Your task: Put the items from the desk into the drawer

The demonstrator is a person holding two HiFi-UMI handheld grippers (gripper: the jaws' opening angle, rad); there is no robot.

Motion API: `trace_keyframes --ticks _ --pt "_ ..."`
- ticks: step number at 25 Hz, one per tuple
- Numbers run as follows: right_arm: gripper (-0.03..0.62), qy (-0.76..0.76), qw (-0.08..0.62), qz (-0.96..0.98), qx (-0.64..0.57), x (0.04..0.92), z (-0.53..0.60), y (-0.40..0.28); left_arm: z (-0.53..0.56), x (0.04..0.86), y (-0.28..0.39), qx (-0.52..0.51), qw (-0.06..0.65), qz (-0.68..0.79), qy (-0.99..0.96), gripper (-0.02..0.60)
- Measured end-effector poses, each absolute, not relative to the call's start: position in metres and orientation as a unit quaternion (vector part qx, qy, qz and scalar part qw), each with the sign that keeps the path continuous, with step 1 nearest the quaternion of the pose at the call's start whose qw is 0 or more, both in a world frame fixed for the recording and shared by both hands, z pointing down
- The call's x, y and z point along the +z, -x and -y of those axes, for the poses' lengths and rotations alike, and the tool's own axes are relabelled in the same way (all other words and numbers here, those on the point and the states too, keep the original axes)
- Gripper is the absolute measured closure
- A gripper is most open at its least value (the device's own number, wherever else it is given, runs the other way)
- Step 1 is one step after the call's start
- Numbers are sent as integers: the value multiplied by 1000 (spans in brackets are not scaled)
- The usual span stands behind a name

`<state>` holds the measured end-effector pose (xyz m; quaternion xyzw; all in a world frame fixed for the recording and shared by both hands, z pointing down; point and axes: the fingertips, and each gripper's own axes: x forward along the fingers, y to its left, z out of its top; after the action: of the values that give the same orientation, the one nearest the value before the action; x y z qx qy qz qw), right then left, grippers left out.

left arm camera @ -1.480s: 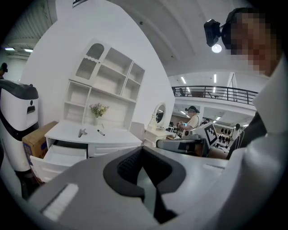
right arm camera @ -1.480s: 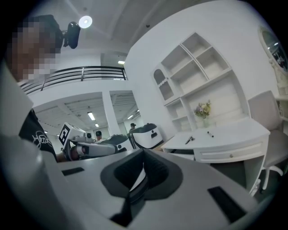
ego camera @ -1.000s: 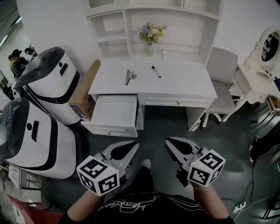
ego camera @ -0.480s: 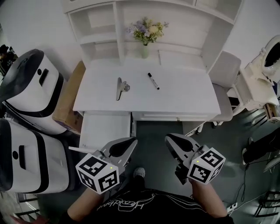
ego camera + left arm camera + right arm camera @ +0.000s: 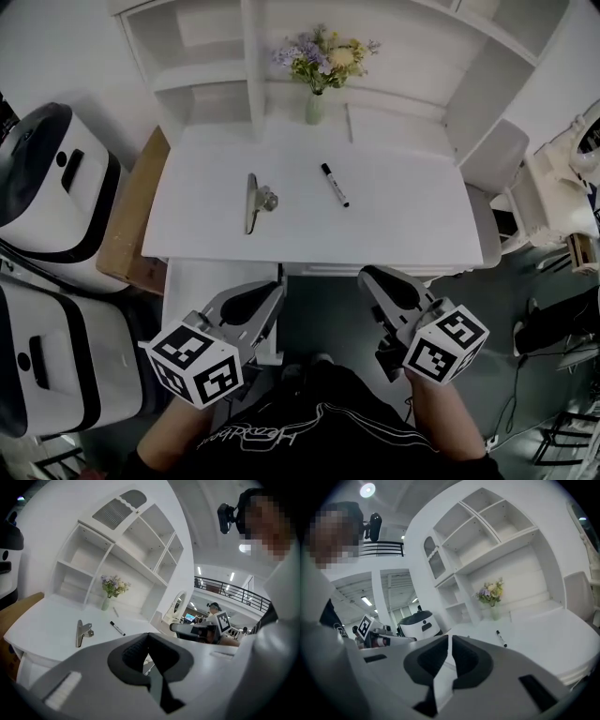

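Observation:
A metal binder clip [image 5: 255, 202] and a black-capped marker [image 5: 335, 185] lie on the white desk [image 5: 412, 225]. Both also show in the left gripper view: the clip [image 5: 80, 632] and the marker [image 5: 117, 628]. The right gripper view has only the marker [image 5: 501, 638]. Under the desk's left front, the open white drawer [image 5: 178, 291] is partly hidden by my left gripper [image 5: 272, 292]. Both grippers hover short of the desk's front edge, apart from the items. The left gripper [image 5: 149, 634] is shut and empty. My right gripper [image 5: 370, 278] [image 5: 450, 637] is also shut on nothing.
A vase of flowers [image 5: 319, 70] stands at the desk's back under the white shelf unit [image 5: 206, 56]. Two white and black machines [image 5: 52, 178] and a cardboard box [image 5: 131, 225] are at the left. A chair [image 5: 502, 159] and a vanity table [image 5: 562, 187] are at the right.
Both grippers have come forward to the desk, which now looks larger and nearer. The open drawer has slid under the left gripper. Both stay shut.

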<state>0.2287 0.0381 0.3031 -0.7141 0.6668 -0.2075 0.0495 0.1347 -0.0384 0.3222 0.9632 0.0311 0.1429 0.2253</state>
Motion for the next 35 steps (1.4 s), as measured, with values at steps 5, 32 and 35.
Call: trace_keyframes --ticks 5,32,35 --pt "585 708 34 -672 -215 321 -15 -254 60 330 -148 147 231 -15 -962 572" --pt "410 705 -158 -632 -281 467 112 -425 164 398 -218 215 287 73 -931 572" --pt "410 705 -182 -621 -291 487 118 -434 169 404 -217 217 292 78 -928 572"
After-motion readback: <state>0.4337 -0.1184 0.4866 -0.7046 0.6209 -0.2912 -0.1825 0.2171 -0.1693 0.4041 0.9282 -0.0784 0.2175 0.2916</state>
